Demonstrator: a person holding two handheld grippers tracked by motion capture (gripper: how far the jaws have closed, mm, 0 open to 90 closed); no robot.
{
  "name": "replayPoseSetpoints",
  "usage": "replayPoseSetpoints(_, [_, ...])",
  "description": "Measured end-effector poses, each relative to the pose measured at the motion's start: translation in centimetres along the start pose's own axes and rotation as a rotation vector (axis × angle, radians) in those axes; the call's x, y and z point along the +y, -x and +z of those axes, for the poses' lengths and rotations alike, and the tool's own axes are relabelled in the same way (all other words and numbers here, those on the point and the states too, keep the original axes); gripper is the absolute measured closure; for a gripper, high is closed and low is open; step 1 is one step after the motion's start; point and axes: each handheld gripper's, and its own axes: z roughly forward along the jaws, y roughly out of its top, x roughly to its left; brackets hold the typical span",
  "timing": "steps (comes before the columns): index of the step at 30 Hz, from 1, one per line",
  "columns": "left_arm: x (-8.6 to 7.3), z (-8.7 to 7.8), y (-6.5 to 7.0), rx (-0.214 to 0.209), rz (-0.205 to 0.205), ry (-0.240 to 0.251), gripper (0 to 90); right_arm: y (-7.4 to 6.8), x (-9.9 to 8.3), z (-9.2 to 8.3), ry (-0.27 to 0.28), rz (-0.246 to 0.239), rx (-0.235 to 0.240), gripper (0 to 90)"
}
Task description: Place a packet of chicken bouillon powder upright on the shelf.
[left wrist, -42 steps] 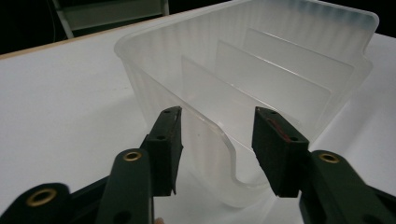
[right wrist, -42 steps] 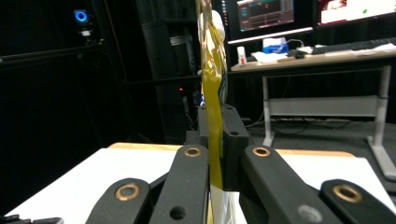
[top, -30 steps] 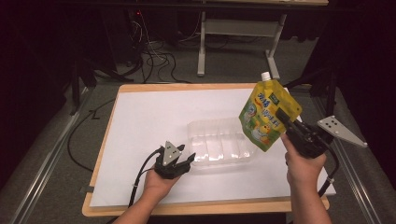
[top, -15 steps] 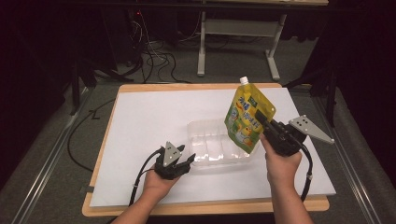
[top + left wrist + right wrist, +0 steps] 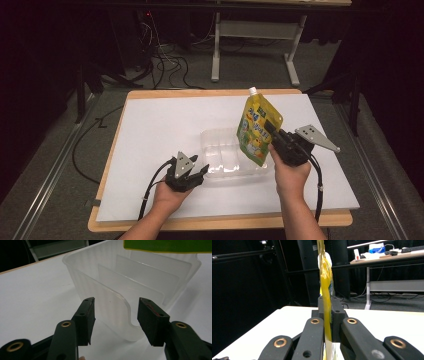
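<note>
Glossy yellow plastic pouch [image 5: 258, 130], translucent ribbed plastic tray [image 5: 130, 282], matt white sheet [image 5: 165, 125] over wooden tabletop [image 5: 220, 222].

— High view: fixed above the near edge, facing forward and down over the white-topped wooden table [image 5: 165, 125].

— Left gripper view: low and close, facing the clear ribbed plastic divider tray [image 5: 140, 285], shared with the high view [image 5: 225, 155].

— Right gripper view: level, sighting edge-on along the yellow spouted drink pouch [image 5: 325, 290], likewise shared [image 5: 257, 130].
</note>
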Motion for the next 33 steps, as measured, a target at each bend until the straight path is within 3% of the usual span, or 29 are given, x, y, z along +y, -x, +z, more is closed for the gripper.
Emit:
replayPoseSetpoints(9, [-0.1, 0.4, 0.1, 0.005, 0.005, -0.013, 49.1, -0.3, -0.6, 1.5, -0.019, -0.002, -0.042, 90.0])
replayPoseSetpoints(20, [-0.2, 0.7, 0.0, 0.017, 0.005, -0.018, 53.4, -0.7, -1.8, 2.5, -0.025, 0.003, -0.046, 90.0])
replayPoseSetpoints(31, [-0.1, 0.7, 0.1, 0.016, 0.012, -0.025, 56.3, -0.2, -3.0, 2.3, 0.01, 0.006, -0.016, 90.0])
replayPoseSetpoints(33, [-0.2, 0.7, 0.1, 0.015, 0.013, -0.026, 56.5, 0.0, -3.2, 2.2, 0.023, 0.036, -0.005, 90.0])
